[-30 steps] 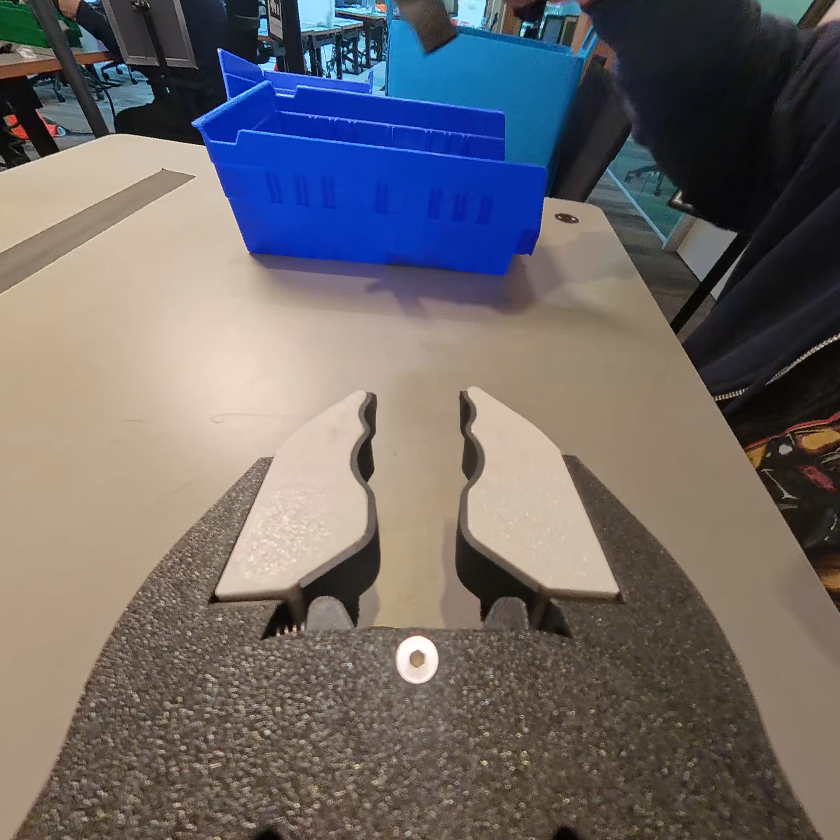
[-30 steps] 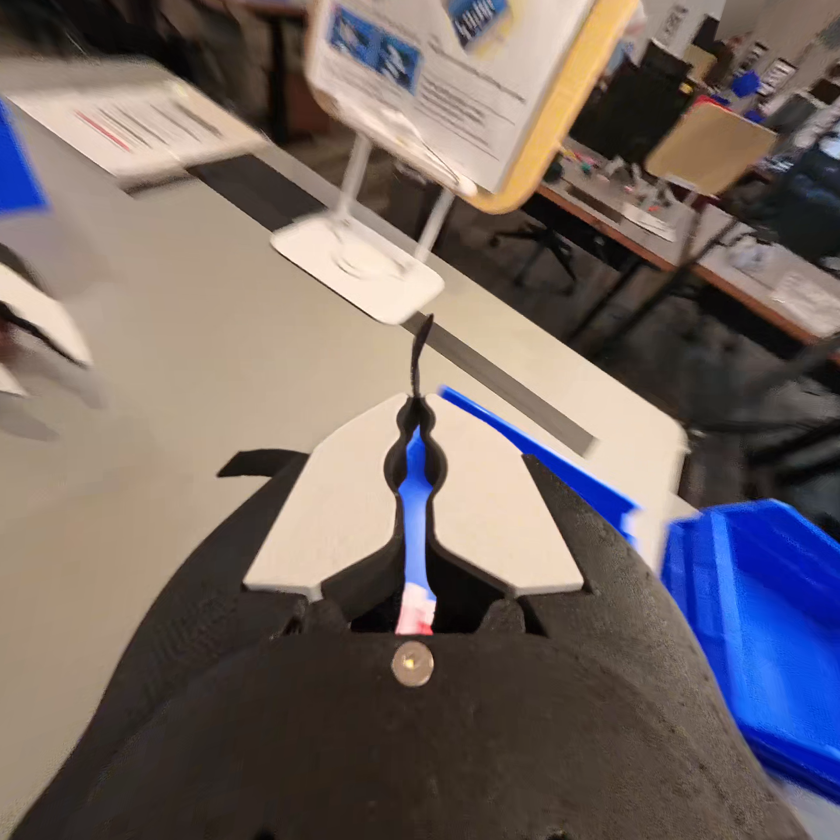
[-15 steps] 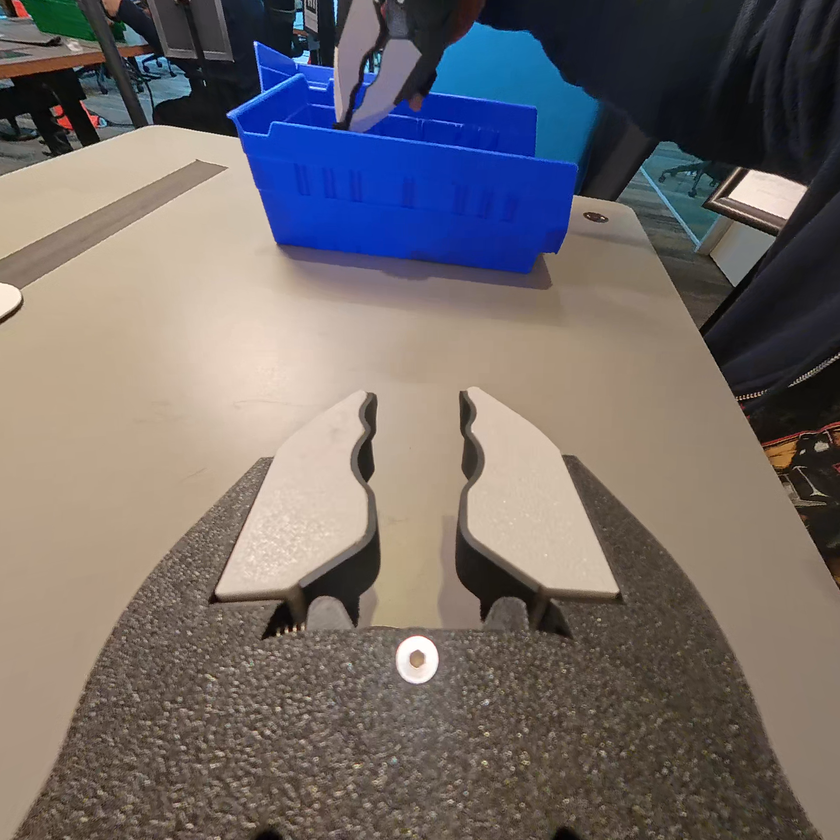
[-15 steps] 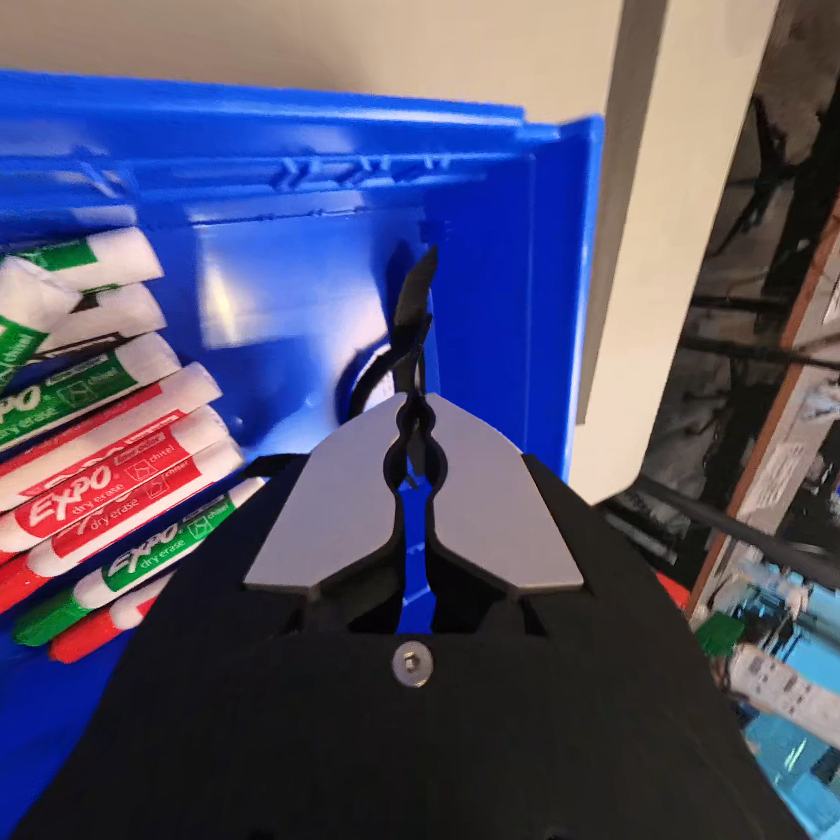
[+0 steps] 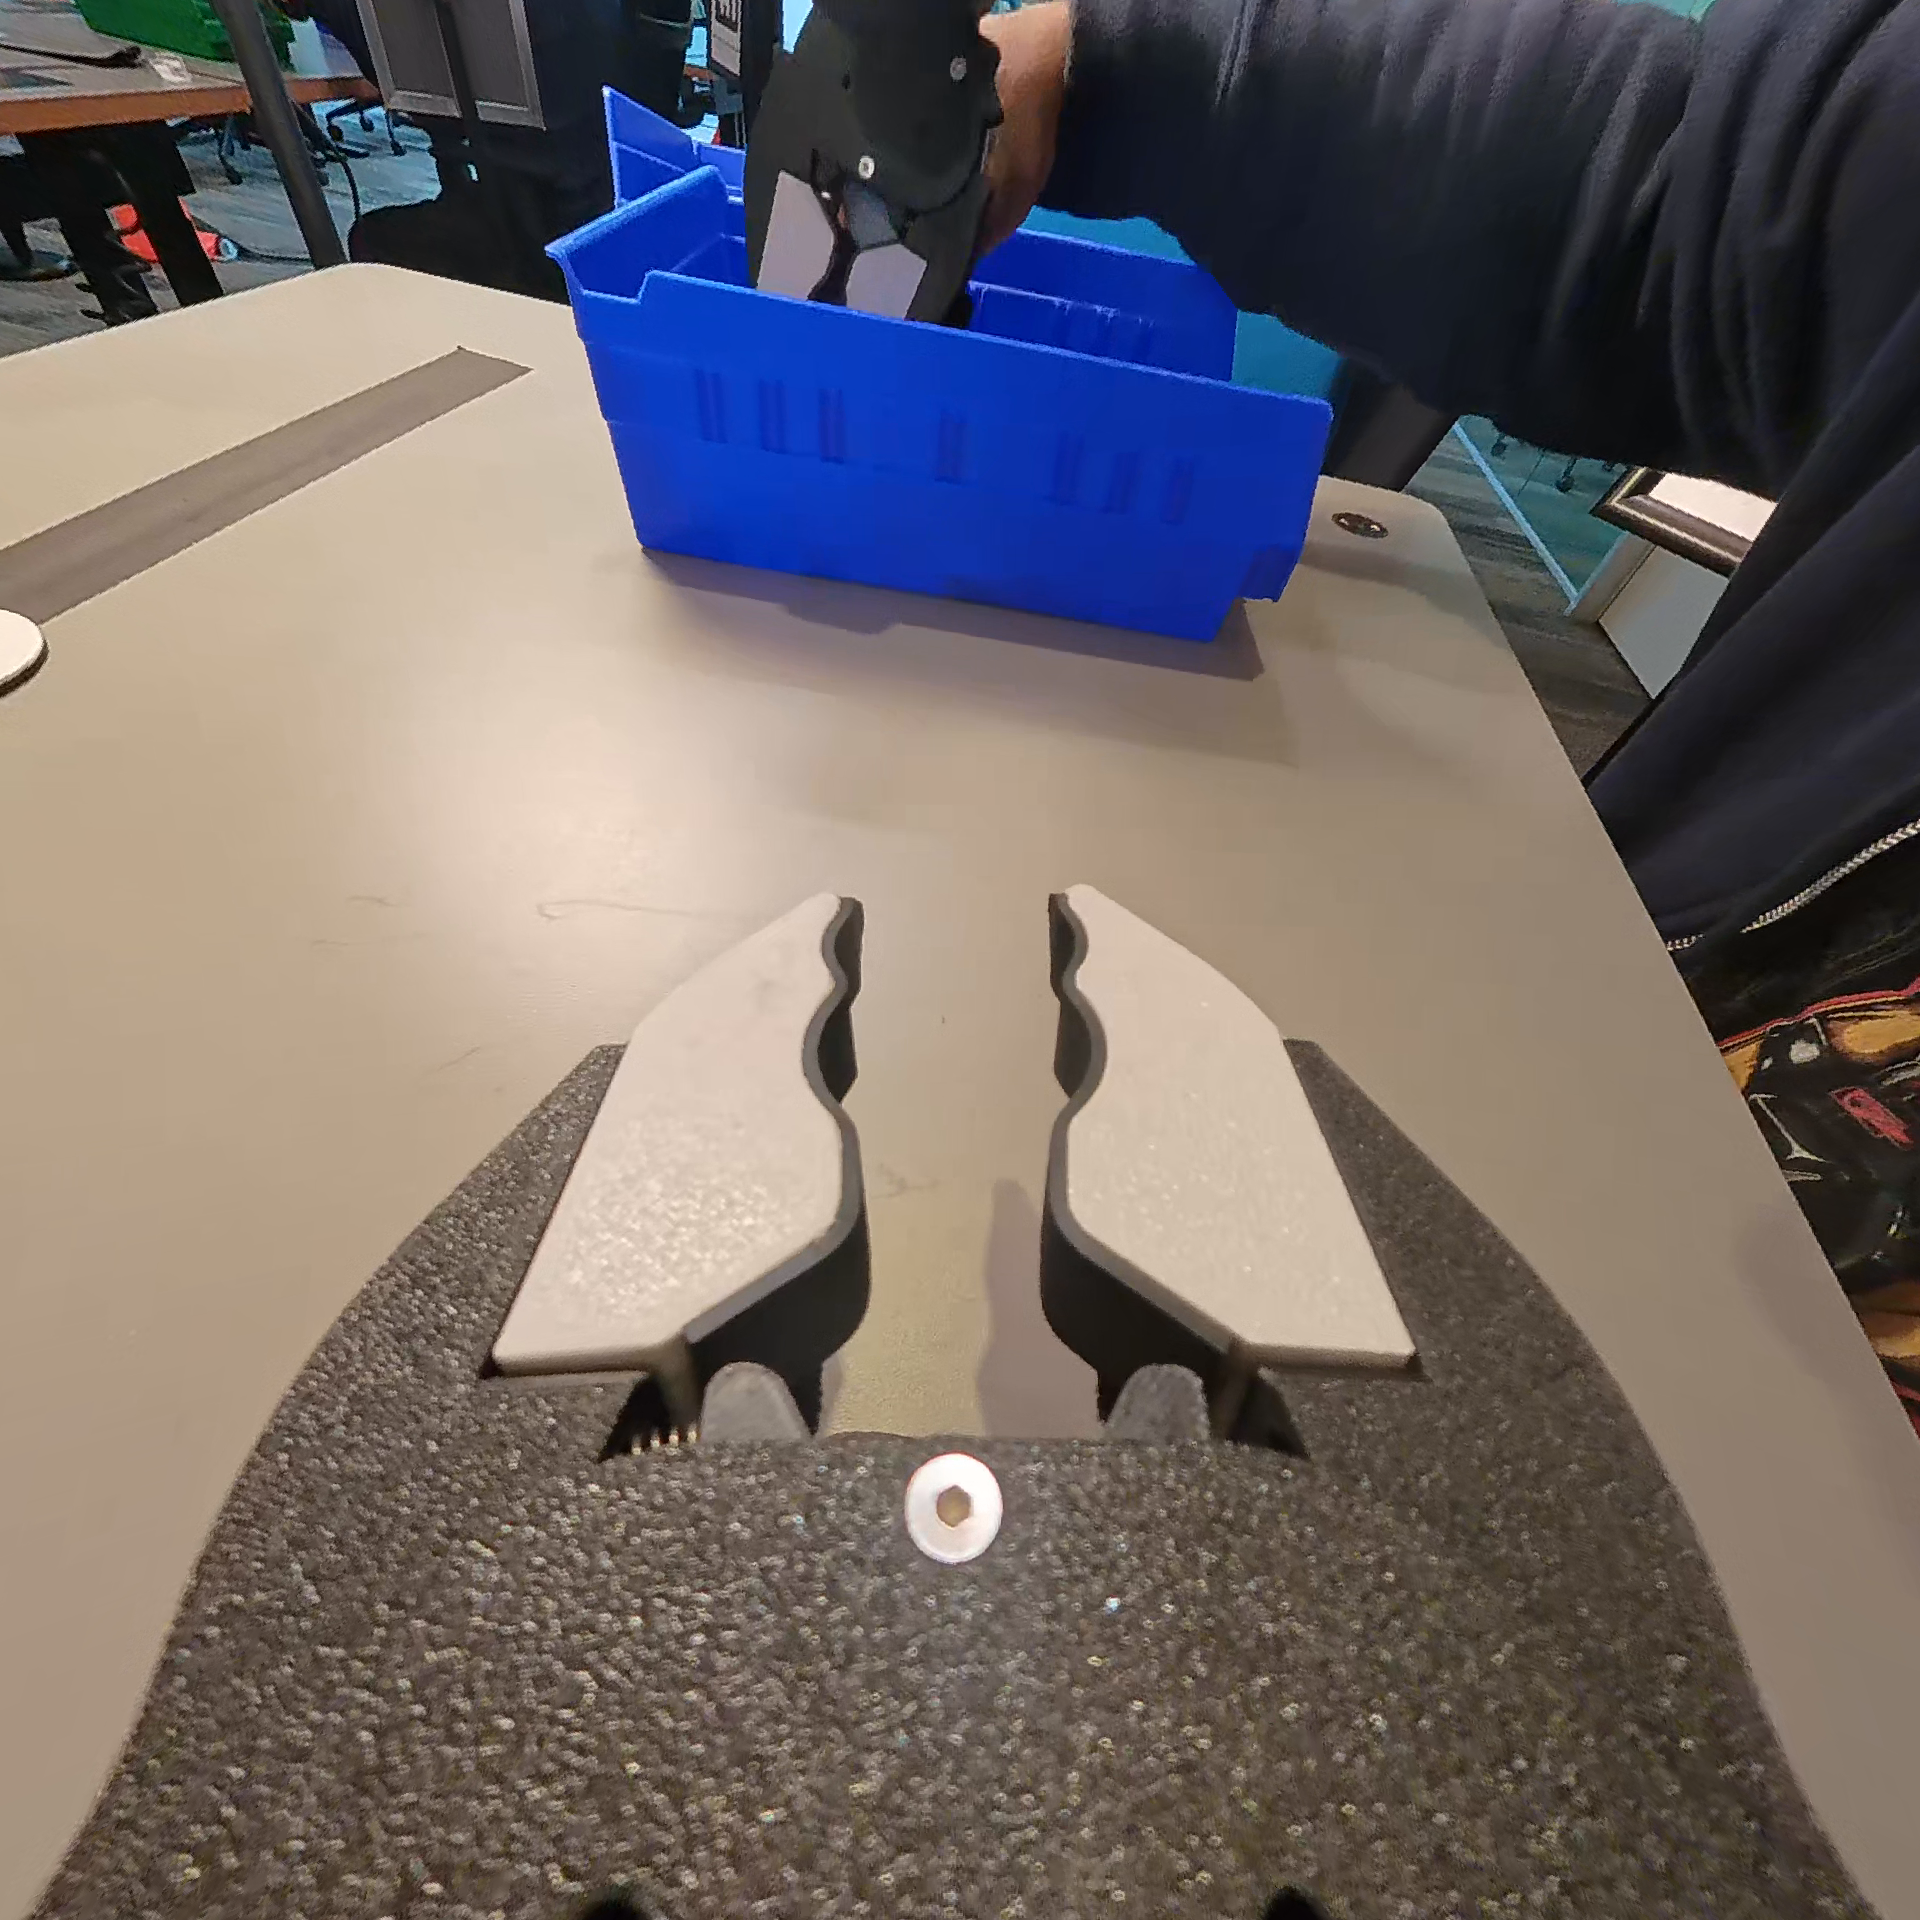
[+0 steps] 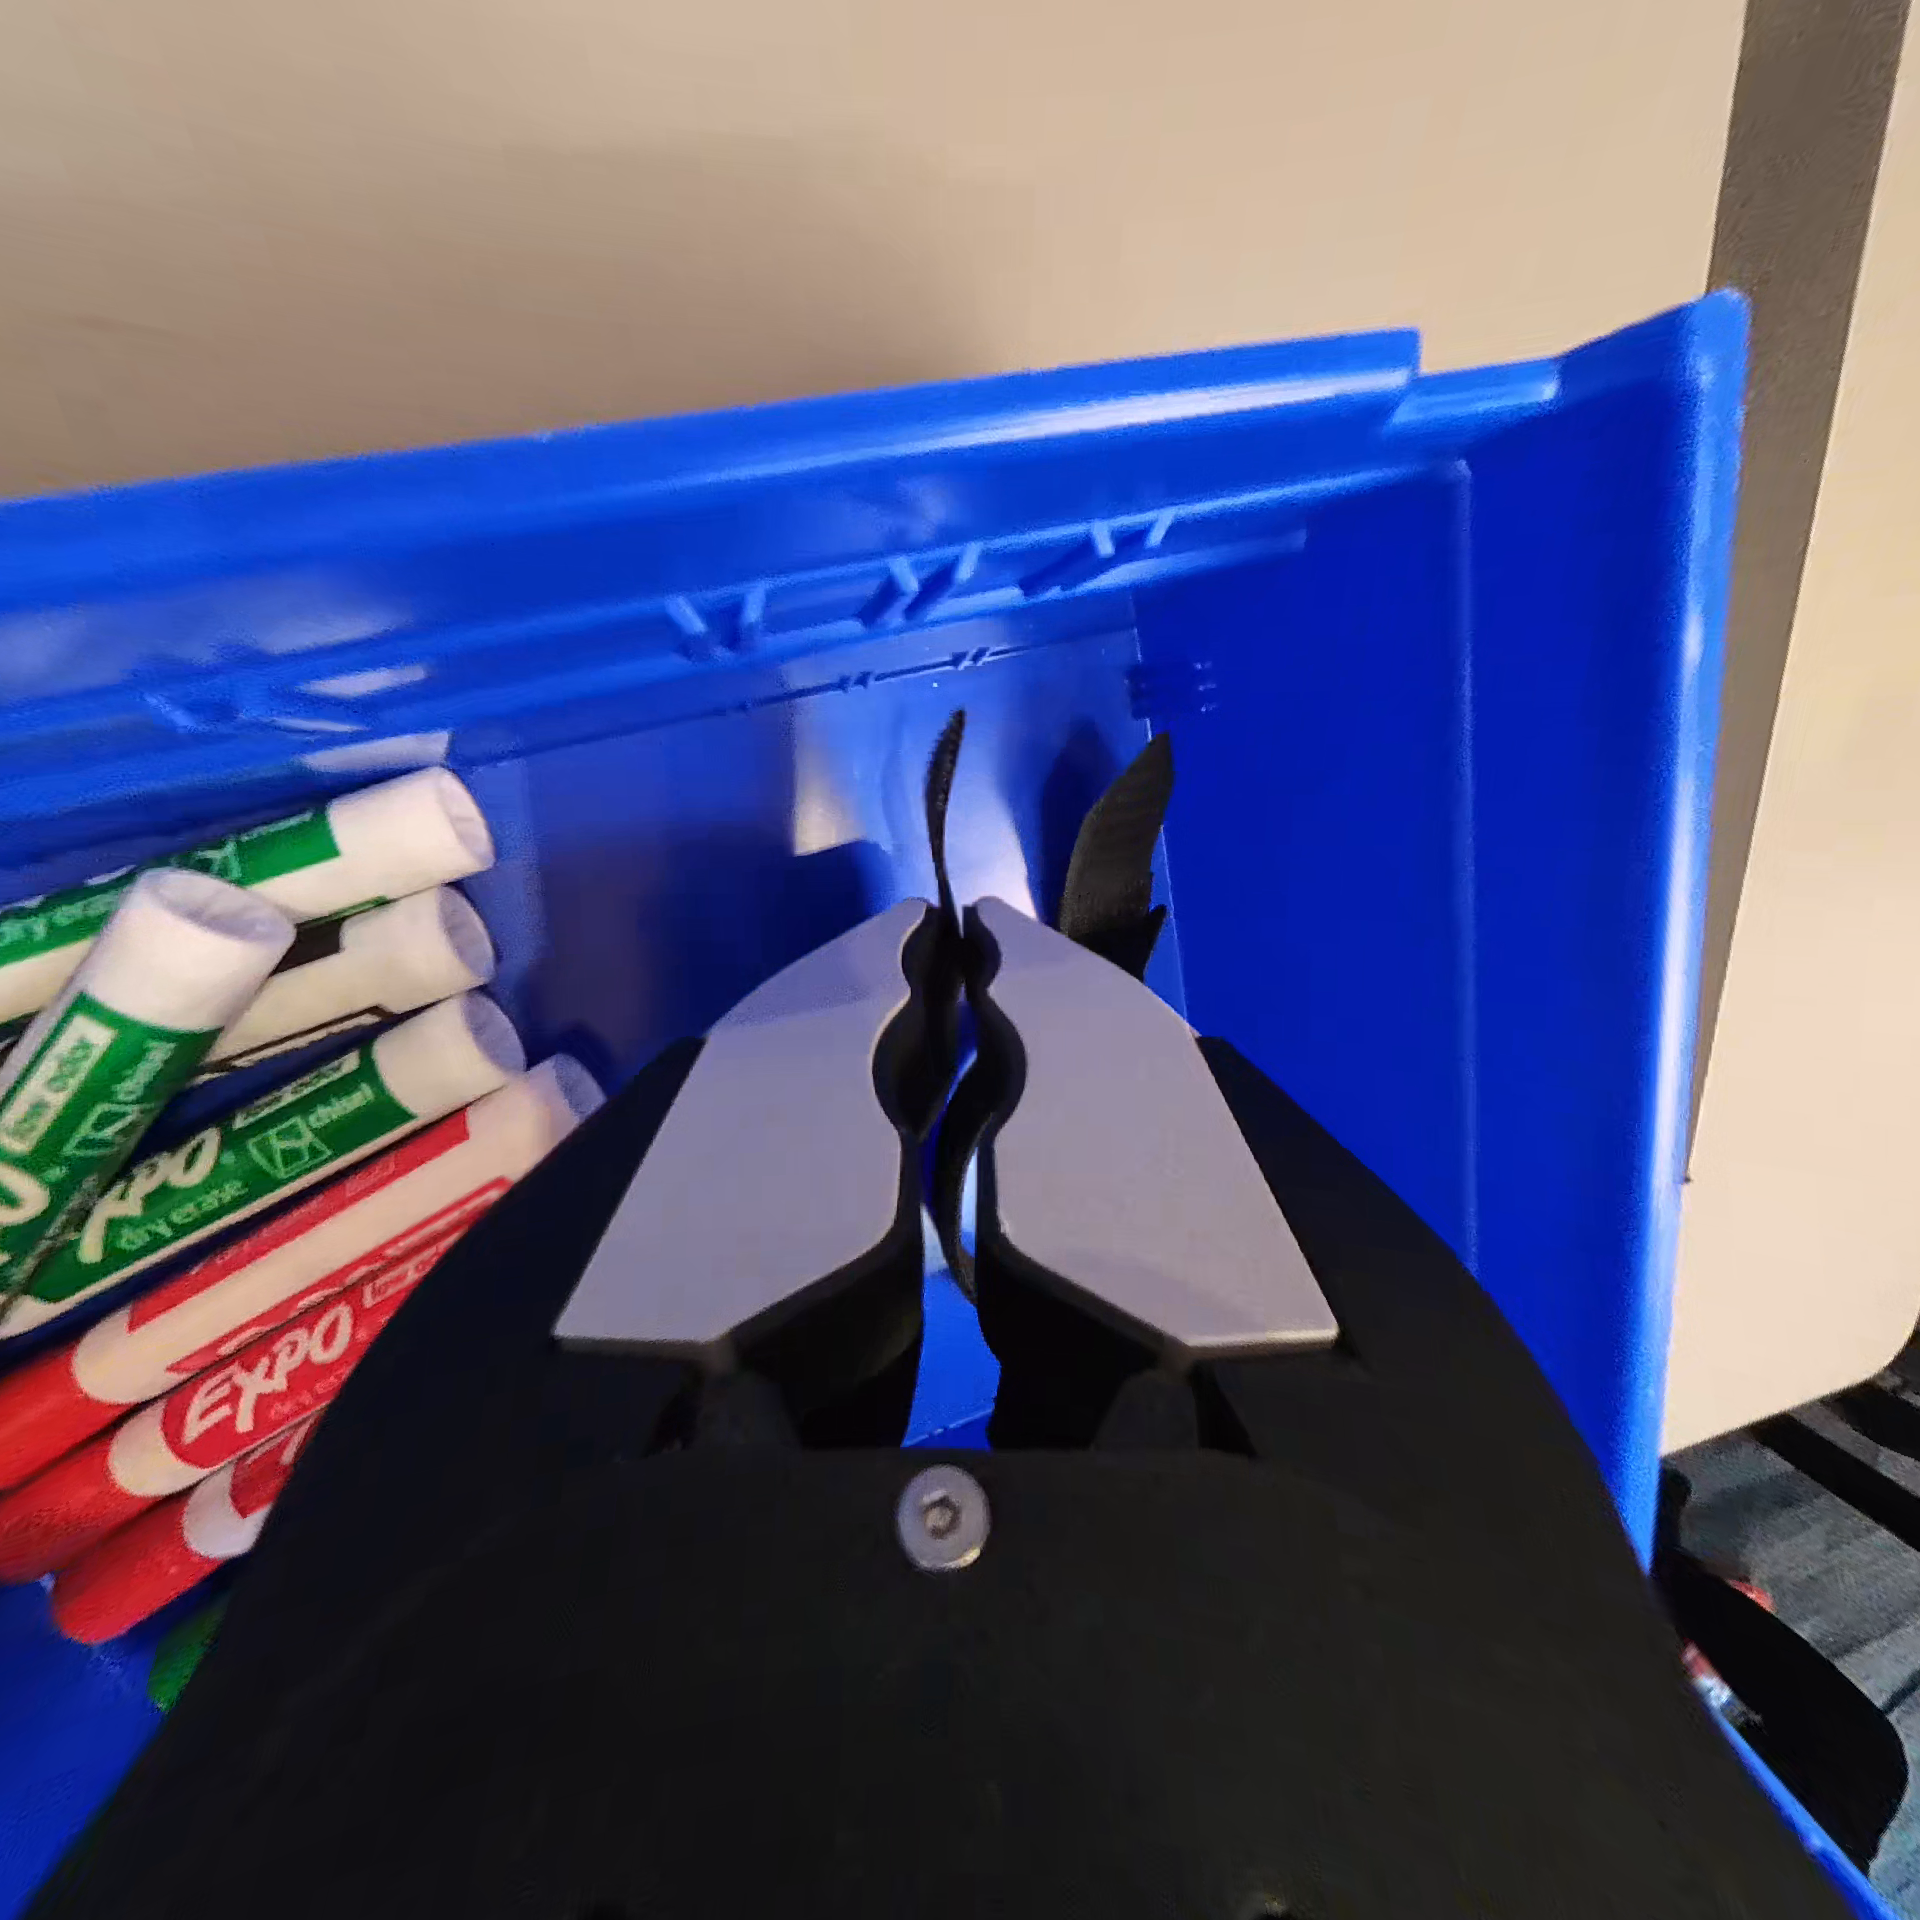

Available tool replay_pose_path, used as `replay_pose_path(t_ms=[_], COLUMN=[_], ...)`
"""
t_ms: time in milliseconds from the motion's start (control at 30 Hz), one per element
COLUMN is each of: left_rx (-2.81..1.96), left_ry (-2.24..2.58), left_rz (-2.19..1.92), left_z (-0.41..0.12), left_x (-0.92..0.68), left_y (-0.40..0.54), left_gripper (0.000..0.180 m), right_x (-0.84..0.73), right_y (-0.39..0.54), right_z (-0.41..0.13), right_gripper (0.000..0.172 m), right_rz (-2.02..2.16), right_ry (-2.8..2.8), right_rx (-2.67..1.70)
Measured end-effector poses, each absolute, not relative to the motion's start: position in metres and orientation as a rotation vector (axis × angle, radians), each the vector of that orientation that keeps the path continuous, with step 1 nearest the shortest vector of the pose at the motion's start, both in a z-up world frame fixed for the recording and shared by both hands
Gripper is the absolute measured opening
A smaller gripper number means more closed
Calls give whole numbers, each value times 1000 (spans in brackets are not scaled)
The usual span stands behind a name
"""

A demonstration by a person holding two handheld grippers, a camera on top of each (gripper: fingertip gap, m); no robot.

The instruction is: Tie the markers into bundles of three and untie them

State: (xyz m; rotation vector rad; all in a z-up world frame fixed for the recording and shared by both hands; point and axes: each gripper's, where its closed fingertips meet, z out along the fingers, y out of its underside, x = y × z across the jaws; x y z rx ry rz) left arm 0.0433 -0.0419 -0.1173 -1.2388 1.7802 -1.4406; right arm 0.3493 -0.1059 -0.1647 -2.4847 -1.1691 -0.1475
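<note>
My right gripper (image 6: pixel 948 914) is shut on a thin black strap (image 6: pixel 940 800) and holds it low inside the blue bin (image 6: pixel 1558 727), near its end wall. The strap's tip sticks up past the fingertips; another part of black strap (image 6: pixel 1117 842) shows just to the right. Several green and red markers (image 6: pixel 260 1091) lie in the bin to the left. My left gripper (image 5: pixel 954 914) is open and empty, low over the grey table (image 5: pixel 416 779). In the left wrist view the right gripper (image 5: pixel 862 260) reaches down into the blue bin (image 5: pixel 935 468).
A second blue bin (image 5: pixel 644 135) stands behind the first. A person's dark sleeve (image 5: pixel 1455 208) crosses the top right of the left wrist view. The table's right edge (image 5: pixel 1621 883) runs beside the person's body. A dark strip (image 5: pixel 208 499) crosses the table at left. Some 30 cm of space lies between my two pairs of fingers.
My right gripper has swung from above the table down into the blue bin with the black strap still pinched. The left gripper has stayed open and barely shifted.
</note>
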Motion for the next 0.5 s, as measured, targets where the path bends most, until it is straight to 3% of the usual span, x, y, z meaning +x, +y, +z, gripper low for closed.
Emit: replay_pose_path(t_ms=[233, 500], left_rx=[-1219, -1249], left_ry=[1789, 1780], left_rz=[-1432, -1358], left_z=[-117, -122], left_x=[43, 47], left_y=[-44, -40], left_gripper=[35, 35], right_x=[362, 363], right_y=[-99, -112], right_z=[-164, -103], right_gripper=[25, 28], right_rz=[-194, -409], right_ry=[-1054, -768], right_rx=[-2523, -2537])
